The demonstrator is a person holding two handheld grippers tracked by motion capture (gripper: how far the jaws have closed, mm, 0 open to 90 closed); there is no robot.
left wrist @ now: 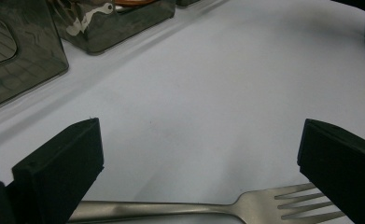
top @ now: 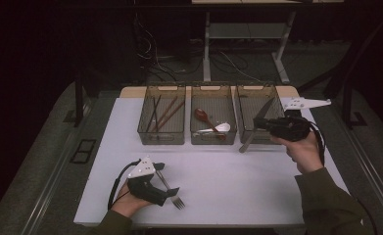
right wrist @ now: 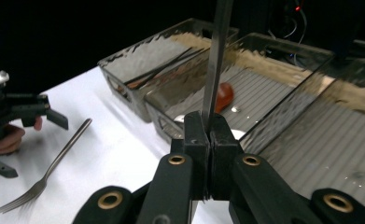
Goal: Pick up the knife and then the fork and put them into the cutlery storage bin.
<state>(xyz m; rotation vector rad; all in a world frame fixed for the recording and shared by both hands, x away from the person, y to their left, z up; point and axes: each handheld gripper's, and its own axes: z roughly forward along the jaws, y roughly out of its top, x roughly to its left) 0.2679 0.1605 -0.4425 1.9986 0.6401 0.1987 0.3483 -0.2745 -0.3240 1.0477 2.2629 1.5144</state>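
Jaws wide apart, black pads at eight and four o'clock, and the fork (left wrist: 208, 210) lies flat across six on the white worktop (left wrist: 227, 93). Smoky plastic bins (left wrist: 26, 60) sit at eleven.

A steel knife (top: 255, 126) hangs tilted; a fork (top: 172, 192) lies flat.

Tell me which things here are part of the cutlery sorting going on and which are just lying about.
In the job:
knife, clamped in the right gripper
fork, between the open left gripper jaws
three bins
chopsticks
spoons

Lying about:
cables and table legs behind
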